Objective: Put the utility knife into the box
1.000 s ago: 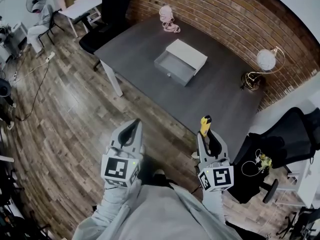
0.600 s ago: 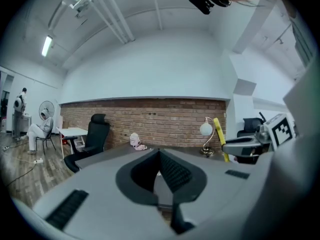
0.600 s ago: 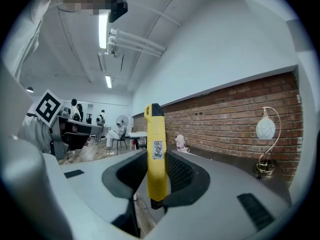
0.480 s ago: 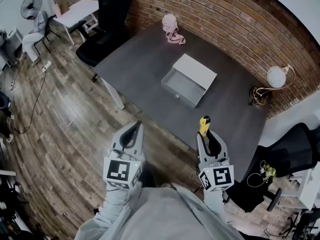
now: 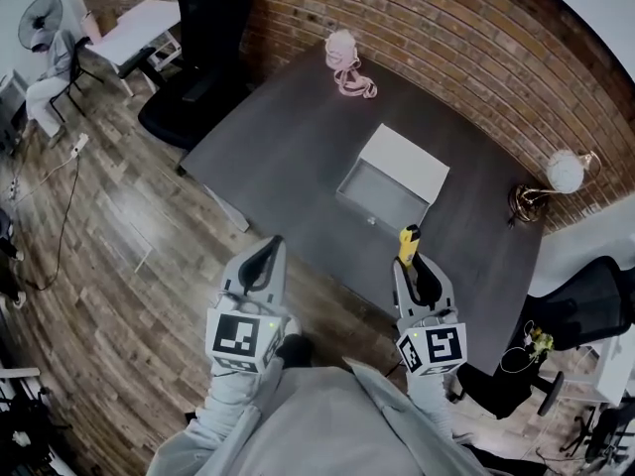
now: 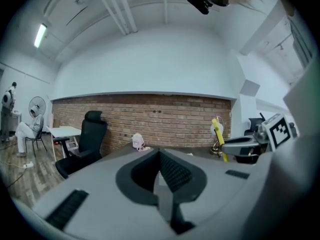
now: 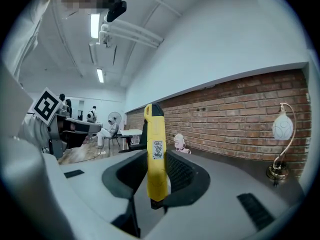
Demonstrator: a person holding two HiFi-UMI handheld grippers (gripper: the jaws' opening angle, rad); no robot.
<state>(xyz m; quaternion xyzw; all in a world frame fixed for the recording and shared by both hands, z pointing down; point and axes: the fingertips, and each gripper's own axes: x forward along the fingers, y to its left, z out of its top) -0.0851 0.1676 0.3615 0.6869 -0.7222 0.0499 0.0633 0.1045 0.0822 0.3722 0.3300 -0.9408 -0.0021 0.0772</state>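
Observation:
A yellow utility knife (image 7: 155, 154) stands clamped upright in my right gripper (image 7: 156, 184), its tip pointing away from me; in the head view the knife (image 5: 407, 243) pokes out past the right gripper (image 5: 419, 271) near the table's front edge. The open white box (image 5: 392, 178) lies on the dark grey table (image 5: 288, 137), a little beyond the knife. My left gripper (image 5: 261, 261) hangs over the wooden floor left of the table, shut with nothing in it; its jaws (image 6: 162, 176) meet in the left gripper view.
A pink object (image 5: 345, 62) sits at the table's far edge by the brick wall. A gold lamp with a white globe (image 5: 549, 181) stands at the right end. Black office chairs stand at the far left (image 5: 193, 58) and near right (image 5: 566, 325).
The view has moved toward the table: box and table sit lower and nearer the grippers than a second ago. Both grippers keep their pose; the knife stays clamped.

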